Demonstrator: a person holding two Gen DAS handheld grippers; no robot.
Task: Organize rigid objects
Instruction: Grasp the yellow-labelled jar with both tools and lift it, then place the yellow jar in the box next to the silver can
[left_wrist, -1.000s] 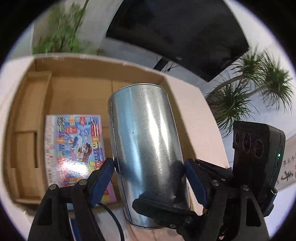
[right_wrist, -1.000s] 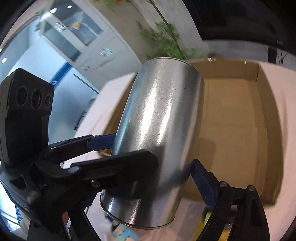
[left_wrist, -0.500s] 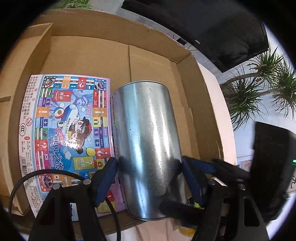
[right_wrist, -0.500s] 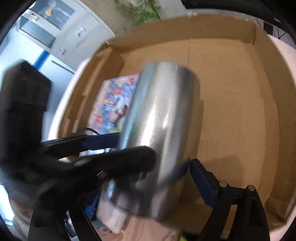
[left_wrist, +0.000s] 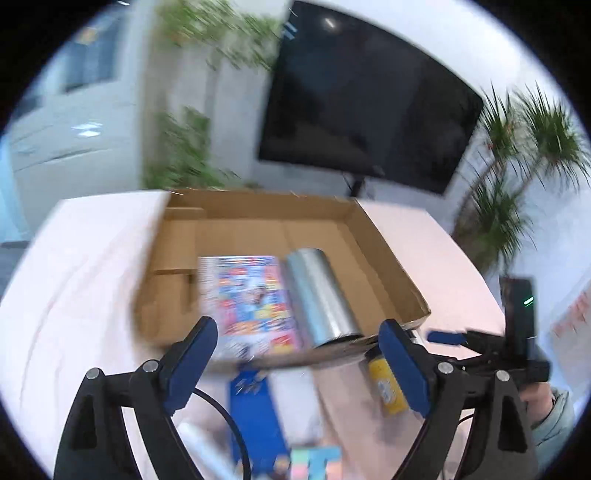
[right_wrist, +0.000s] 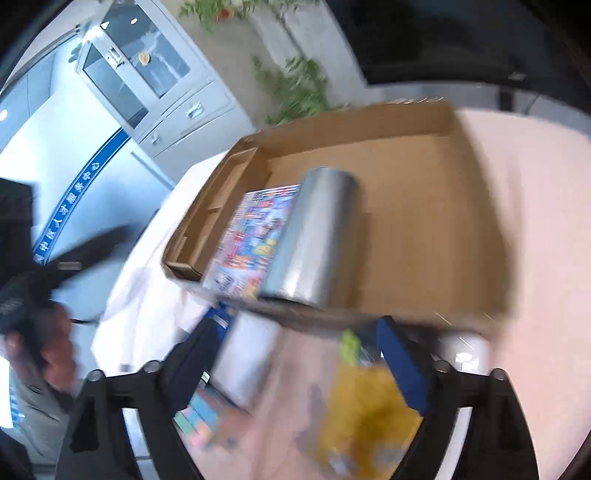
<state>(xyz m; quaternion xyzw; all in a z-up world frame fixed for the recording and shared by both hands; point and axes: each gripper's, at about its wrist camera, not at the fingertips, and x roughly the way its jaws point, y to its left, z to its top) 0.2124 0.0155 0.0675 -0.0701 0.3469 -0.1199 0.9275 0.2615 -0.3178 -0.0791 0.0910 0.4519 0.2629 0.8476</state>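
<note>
- Metal can (left_wrist: 319, 295) is lying on its side inside the cardboard box (left_wrist: 388, 266), right up against the colorful game box (left_wrist: 247, 295), which lies flat on the box floor — the two look like they're touching along the long edge.
- From the right wrist view it's the same deal: can (right_wrist: 314, 240) on its side, game box (right_wrist: 251, 236) to its left, and the right half of the cardboard box (right_wrist: 424, 206) just bare cardboard.
- Left gripper (left_wrist: 299, 363) has its jaws spread wide with nothing between them; it's back from the box, over the pink counter (left_wrist: 92, 266).
- Right gripper (right_wrist: 295, 360) is the same — jaws apart, holding nothing, sitting near the front wall of the box.
- Stuff on the counter in front of the box: a yellow bottle-ish thing (left_wrist: 386, 384) just outside the front wall, a blue flat item (left_wrist: 255, 406), and some pastel blocks (left_wrist: 314, 459) at the bottom edge. All pretty blurry.
- Right view also shows something yellow (right_wrist: 365, 406) and a pale grey object (right_wrist: 247, 358) between its fingers, too smeared to tell what exactly.
- Background: a big dark screen (left_wrist: 365, 99) and a spiky plant (left_wrist: 517, 155) behind the counter.
</note>
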